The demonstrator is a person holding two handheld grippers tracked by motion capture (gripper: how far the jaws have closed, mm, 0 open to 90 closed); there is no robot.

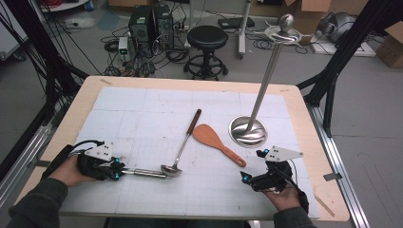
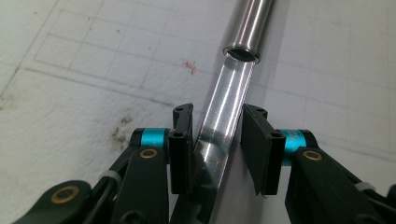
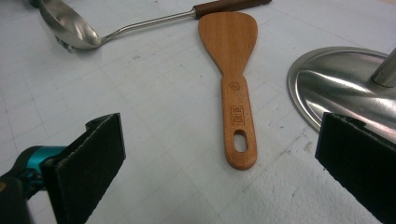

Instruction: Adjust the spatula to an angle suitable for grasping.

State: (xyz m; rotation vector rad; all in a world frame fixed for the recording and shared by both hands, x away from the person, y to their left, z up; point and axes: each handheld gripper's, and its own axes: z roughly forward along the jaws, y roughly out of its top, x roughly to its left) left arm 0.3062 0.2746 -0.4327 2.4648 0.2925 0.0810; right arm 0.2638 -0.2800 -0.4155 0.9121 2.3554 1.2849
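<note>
Your left gripper clasps the steel handle, whose long axis runs straight ahead; the right gripper gapes empty.

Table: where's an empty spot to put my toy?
The far left of the white mat, beyond the left gripper and left of the ladle, is bare. So is the near strip between that gripper and the right gripper. It is crowded around the ladle, wooden spatula and stand.

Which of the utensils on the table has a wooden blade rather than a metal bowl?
The wooden spatula, flat and orange-brown, between the ladle and the stand base. The ladle has a shiny steel bowl.
</note>
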